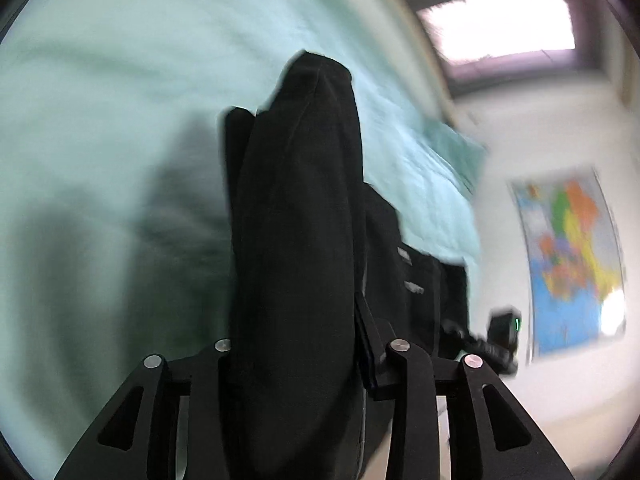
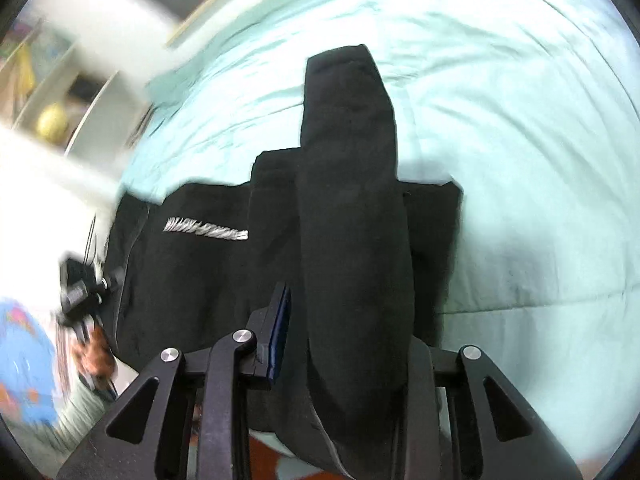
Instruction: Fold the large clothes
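A large black garment (image 1: 296, 240) with a white printed logo (image 2: 206, 232) hangs over a pale mint bed sheet (image 1: 100, 100). My left gripper (image 1: 298, 360) is shut on a thick fold of it; the cloth bulges up between the jaws and hides the fingertips. My right gripper (image 2: 348, 356) is shut on another fold of the same garment (image 2: 352, 220), with its blue-padded left finger (image 2: 280, 320) showing beside the cloth. The garment's body stretches between the two grippers, held up off the bed. The left gripper shows at the left edge of the right wrist view (image 2: 80, 284).
The mint sheet (image 2: 520, 140) covers the bed. A window (image 1: 500, 24) and a coloured wall map (image 1: 572, 264) are on the right of the left wrist view. Shelves with a yellow ball (image 2: 52, 120) stand at the left of the right wrist view.
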Available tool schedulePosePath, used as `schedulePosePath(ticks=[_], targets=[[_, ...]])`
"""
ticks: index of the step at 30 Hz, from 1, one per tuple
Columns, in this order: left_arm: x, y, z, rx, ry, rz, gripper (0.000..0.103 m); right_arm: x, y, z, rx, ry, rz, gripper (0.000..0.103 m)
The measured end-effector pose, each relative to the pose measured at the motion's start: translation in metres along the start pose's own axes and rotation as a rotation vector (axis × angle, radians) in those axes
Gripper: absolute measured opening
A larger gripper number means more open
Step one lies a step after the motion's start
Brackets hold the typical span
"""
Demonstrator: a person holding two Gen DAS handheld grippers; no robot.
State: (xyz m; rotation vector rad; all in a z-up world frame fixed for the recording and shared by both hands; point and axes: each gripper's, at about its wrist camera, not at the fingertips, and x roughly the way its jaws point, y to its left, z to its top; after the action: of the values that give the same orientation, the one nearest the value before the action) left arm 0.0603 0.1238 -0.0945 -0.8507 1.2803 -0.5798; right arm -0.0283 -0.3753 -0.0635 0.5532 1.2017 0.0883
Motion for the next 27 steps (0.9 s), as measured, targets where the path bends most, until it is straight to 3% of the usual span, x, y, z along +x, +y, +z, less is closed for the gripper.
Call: schedulePosePath(ticks=[3,4,5,7,9,11,13,16,19,22,23,24,27], targets=[[-0.001,0.054,0.006,-0.144,0.01,0.064,0.048,0.01,-0.026,0.0,0.053,0.015,-0.092,0.036],[-0.004,0.07,0.006,-0.183,0.014,0.075,0.054,0.014,-0.033,-0.001,0.08,0.036,-0.121,0.041],[-0.008,0.08,0.006,-0.215,0.015,0.058,0.055,0.018,-0.043,-0.003,0.111,0.057,-0.151,0.052],[-0.027,0.087,0.005,-0.239,-0.015,0.06,0.055,0.02,-0.059,-0.008,0.146,0.071,-0.262,0.056],[-0.043,0.078,0.005,-0.201,-0.052,0.122,0.055,0.014,-0.078,-0.012,0.161,0.086,-0.377,0.056],[-0.055,0.056,0.006,-0.131,-0.087,0.216,0.054,-0.003,-0.09,-0.014,0.18,0.067,-0.394,0.057],[-0.067,0.021,0.007,-0.012,-0.12,0.292,0.053,-0.016,-0.07,-0.012,0.152,0.028,-0.368,0.057],[-0.061,-0.042,0.0,0.17,-0.123,0.303,0.054,-0.021,-0.01,0.0,0.034,-0.03,-0.329,0.06],[-0.023,-0.085,-0.013,0.278,-0.042,0.31,0.054,-0.003,0.03,-0.003,-0.07,-0.01,-0.284,0.061],[0.025,-0.096,-0.028,0.362,0.047,0.415,0.054,0.03,0.056,-0.004,-0.164,0.016,-0.342,0.061],[0.041,-0.095,-0.034,0.387,0.075,0.479,0.054,0.032,0.047,-0.036,-0.185,0.039,-0.365,0.061],[0.058,-0.088,-0.04,0.398,0.103,0.541,0.053,0.041,0.034,-0.039,-0.184,0.073,-0.389,0.061],[0.078,-0.066,-0.042,0.367,0.076,0.565,0.054,0.075,0.018,-0.06,-0.134,0.154,-0.361,0.061]])
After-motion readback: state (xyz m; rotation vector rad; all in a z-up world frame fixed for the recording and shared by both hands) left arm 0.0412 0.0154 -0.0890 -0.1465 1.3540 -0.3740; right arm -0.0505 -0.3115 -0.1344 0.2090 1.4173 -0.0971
